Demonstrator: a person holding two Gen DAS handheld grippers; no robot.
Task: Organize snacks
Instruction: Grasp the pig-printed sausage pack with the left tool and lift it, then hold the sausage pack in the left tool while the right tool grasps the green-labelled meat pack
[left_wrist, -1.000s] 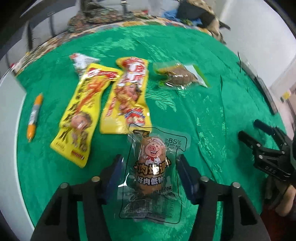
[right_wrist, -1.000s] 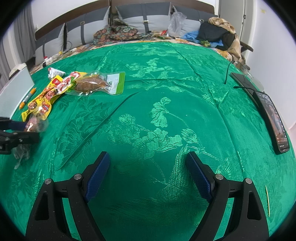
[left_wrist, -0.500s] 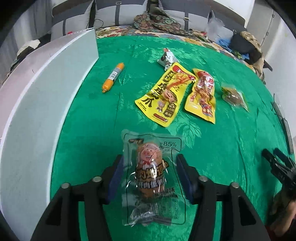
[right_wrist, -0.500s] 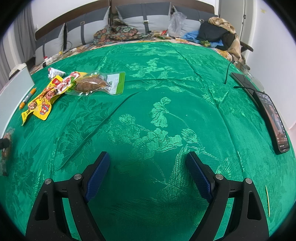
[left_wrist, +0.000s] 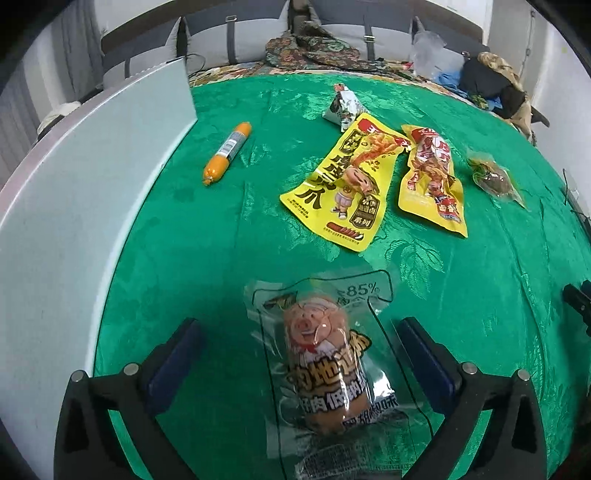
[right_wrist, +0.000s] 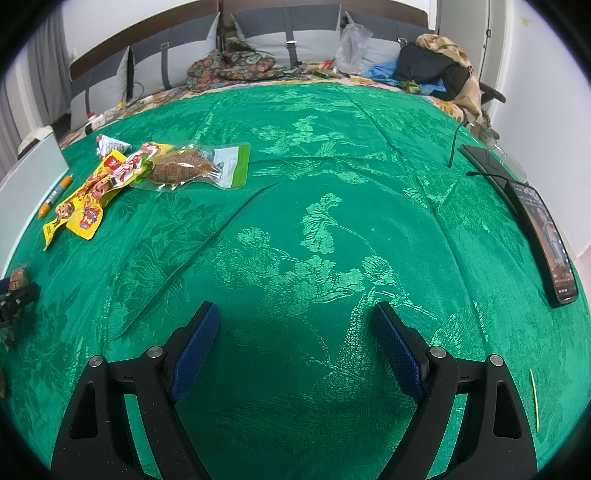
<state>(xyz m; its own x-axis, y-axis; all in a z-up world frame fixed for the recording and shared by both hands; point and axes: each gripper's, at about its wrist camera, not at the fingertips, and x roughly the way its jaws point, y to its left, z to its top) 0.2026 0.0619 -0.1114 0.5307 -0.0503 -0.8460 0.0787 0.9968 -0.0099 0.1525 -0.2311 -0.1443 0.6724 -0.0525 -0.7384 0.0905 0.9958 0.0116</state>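
A clear pig-print sausage packet (left_wrist: 325, 365) lies on the green cloth between the fingers of my left gripper (left_wrist: 299, 354), which is open and wide of it on both sides. Beyond it lie two yellow snack packets (left_wrist: 345, 182) (left_wrist: 434, 181), a small silver packet (left_wrist: 343, 105), an orange sausage stick (left_wrist: 225, 153) and a clear packet of brown snack (left_wrist: 493, 177). My right gripper (right_wrist: 297, 347) is open and empty over bare cloth. The same snacks show at the far left of the right wrist view (right_wrist: 173, 170).
A white box (left_wrist: 74, 206) stands along the left edge of the green tablecloth (right_wrist: 314, 229). A phone (right_wrist: 545, 240) and a black device with cable (right_wrist: 484, 162) lie at the right edge. Cushions and clothes are heaped behind the table.
My left gripper carried the pig packet leftward toward the white box, then opened; its fingers now stand apart from the packet. The right gripper has not moved.
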